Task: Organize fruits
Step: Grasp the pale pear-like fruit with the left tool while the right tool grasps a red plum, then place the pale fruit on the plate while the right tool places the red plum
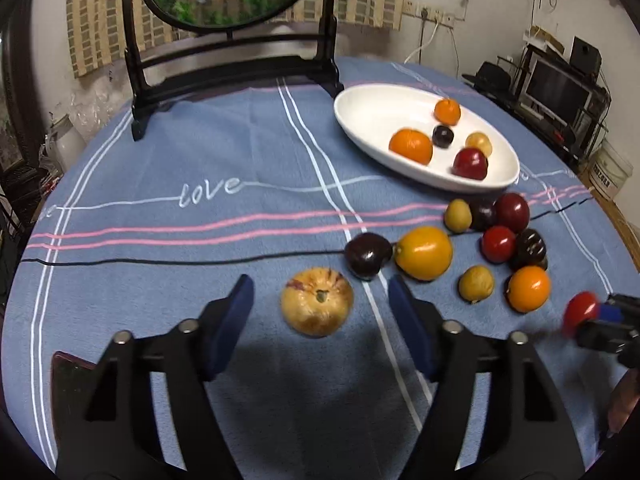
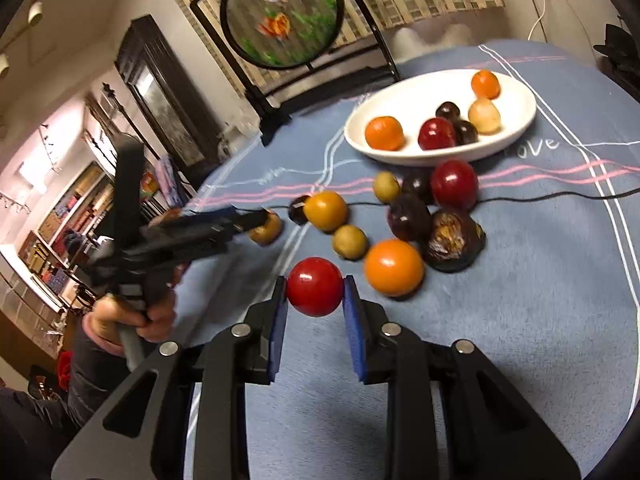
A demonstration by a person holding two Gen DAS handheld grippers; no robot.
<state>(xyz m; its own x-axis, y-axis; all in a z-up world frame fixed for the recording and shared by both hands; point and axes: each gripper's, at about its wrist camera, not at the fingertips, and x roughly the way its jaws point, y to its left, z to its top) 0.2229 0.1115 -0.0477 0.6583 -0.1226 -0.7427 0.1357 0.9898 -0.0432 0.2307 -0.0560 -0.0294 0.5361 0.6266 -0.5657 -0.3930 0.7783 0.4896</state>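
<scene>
A white oval dish [image 1: 372, 120] [image 2: 516, 92] at the far right of the blue tablecloth holds several fruits. More fruits lie in a loose group in front of it, among them a large orange [image 1: 423, 253]. My left gripper [image 1: 320, 300] is open, with a tan apple [image 1: 317, 301] on the cloth between its fingers, untouched. It shows from the side in the right wrist view [image 2: 256, 220]. My right gripper [image 2: 315, 296] is shut on a red round fruit [image 2: 315, 286] and holds it above the cloth. In the left wrist view this gripper [image 1: 588, 316] is at the right edge, blurred.
A round screen on a black stand [image 1: 232, 60] stands at the back of the table. A dark flat object [image 1: 72, 384] lies at the near left edge. A black cable [image 1: 160, 261] runs across the cloth. Shelves and furniture surround the table.
</scene>
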